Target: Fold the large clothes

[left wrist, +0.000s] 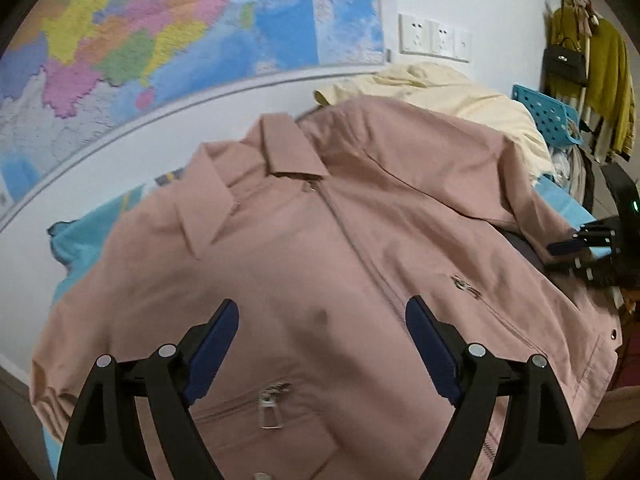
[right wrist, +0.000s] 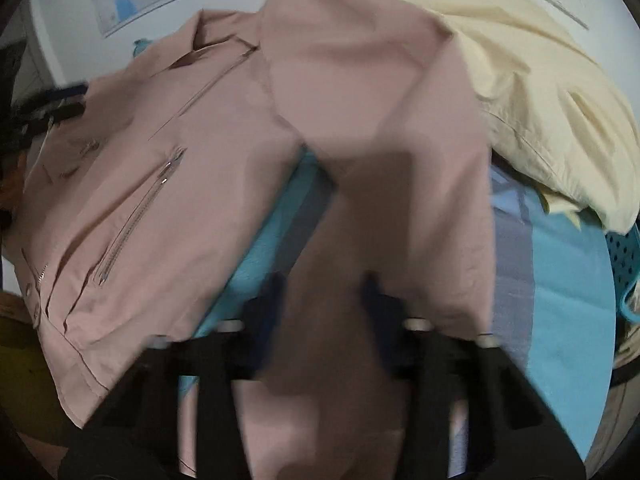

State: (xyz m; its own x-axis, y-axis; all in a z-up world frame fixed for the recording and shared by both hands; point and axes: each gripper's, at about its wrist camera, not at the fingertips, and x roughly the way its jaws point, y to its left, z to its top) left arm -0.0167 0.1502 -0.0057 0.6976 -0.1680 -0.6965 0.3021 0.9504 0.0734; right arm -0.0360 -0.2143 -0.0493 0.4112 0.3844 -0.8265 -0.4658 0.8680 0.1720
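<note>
The room light is soft and rather dim, with no hard glare anywhere. Both views bulge like a fishbowl, with black corners, and the wall map (left wrist: 168,32) bends along its edge. The left wrist view is fairly sharp, slightly smeared. The right wrist view is badly blurred by motion: the right gripper (right wrist: 324,300) smears into dark streaks, and a grey shadow lies across the pink jacket (right wrist: 380,120) sleeve.

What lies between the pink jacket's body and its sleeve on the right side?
In the right wrist view, a bare strip of blue bed cover shows between the pink jacket body and its sleeve; nothing rests on that strip.
</note>
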